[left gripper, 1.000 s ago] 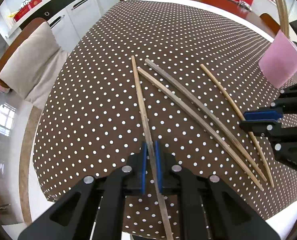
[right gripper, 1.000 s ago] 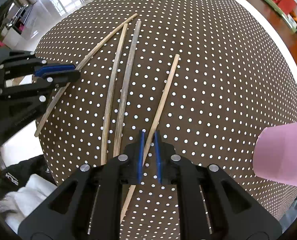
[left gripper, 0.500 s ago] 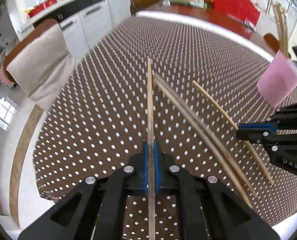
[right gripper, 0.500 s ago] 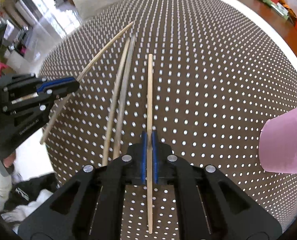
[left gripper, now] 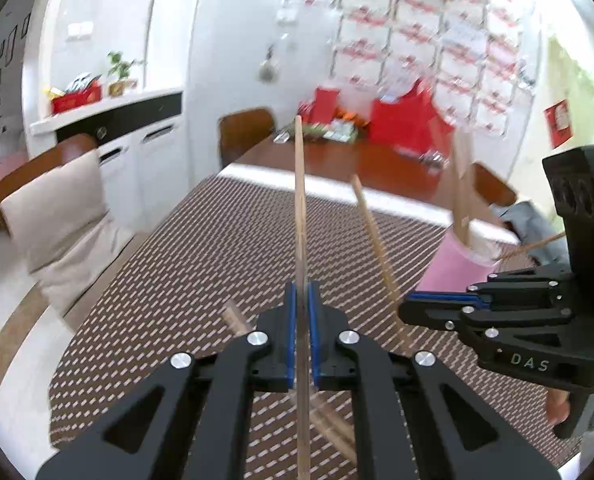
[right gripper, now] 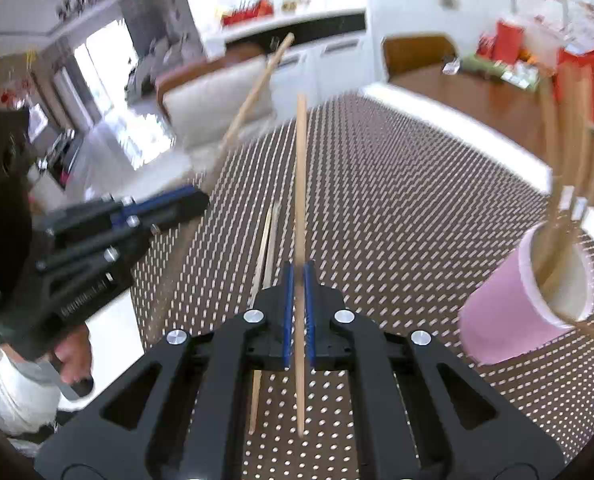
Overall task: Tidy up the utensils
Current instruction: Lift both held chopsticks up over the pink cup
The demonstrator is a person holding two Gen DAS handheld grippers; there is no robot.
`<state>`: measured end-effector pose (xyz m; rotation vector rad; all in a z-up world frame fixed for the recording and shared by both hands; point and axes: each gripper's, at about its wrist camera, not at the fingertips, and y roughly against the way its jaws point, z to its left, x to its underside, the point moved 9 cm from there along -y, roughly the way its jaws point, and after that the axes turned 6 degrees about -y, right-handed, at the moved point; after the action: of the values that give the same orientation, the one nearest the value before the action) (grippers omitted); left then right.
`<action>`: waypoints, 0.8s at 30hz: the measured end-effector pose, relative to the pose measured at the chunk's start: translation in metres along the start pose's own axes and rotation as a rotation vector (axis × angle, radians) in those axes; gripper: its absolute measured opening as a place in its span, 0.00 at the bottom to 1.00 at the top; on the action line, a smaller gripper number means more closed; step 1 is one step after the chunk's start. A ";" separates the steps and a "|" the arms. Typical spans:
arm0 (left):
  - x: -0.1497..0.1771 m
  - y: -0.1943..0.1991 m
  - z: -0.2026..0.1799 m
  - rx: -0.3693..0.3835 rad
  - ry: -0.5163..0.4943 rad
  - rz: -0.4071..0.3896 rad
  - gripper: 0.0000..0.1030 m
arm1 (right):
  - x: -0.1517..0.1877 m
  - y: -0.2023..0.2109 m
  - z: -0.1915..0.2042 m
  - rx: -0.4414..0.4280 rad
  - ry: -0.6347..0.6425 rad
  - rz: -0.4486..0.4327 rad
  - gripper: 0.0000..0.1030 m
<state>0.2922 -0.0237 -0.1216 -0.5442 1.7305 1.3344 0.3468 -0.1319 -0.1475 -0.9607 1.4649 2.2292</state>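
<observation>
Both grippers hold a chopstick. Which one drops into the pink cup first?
Right, probably. The right gripper, shut on its chopstick, is nearer the pink cup; the left gripper with its chopstick sits farther away.

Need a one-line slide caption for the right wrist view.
Right gripper clamps a chopstick above the polka-dot tablecloth, pink cup at right.

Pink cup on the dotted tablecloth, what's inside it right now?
The pink cup holds several long wooden chopsticks standing up out of its mouth, blurred, so no sure count. Their lower ends and the cup's bottom are hidden by its wall.
</observation>
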 end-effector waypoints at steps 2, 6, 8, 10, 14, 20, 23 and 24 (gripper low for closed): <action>-0.015 0.001 -0.014 0.037 0.000 -0.049 0.06 | -0.012 0.021 -0.002 0.002 -0.016 -0.078 0.05; -0.041 0.002 -0.036 0.070 -0.031 -0.129 0.06 | -0.032 0.048 -0.002 0.003 -0.034 -0.164 0.05; -0.045 -0.004 -0.039 0.056 -0.037 -0.112 0.06 | -0.033 0.041 -0.006 0.008 -0.038 -0.118 0.05; -0.042 -0.007 -0.036 0.042 -0.018 -0.074 0.06 | -0.024 0.026 -0.007 0.040 -0.023 -0.061 0.06; -0.014 -0.025 -0.017 0.000 0.026 0.049 0.06 | 0.004 -0.016 -0.015 0.092 -0.032 0.109 0.06; 0.006 -0.044 0.005 -0.003 0.078 0.136 0.06 | 0.021 -0.054 -0.035 0.217 -0.055 0.235 0.17; 0.009 -0.046 0.008 0.007 0.080 0.144 0.06 | 0.026 -0.061 -0.053 0.314 -0.056 0.266 0.35; 0.010 -0.048 0.008 0.017 0.084 0.149 0.06 | 0.028 -0.063 -0.057 0.314 -0.065 0.276 0.41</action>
<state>0.3262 -0.0304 -0.1568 -0.4748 1.8806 1.4164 0.3834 -0.1585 -0.2246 -0.6125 1.9414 2.0908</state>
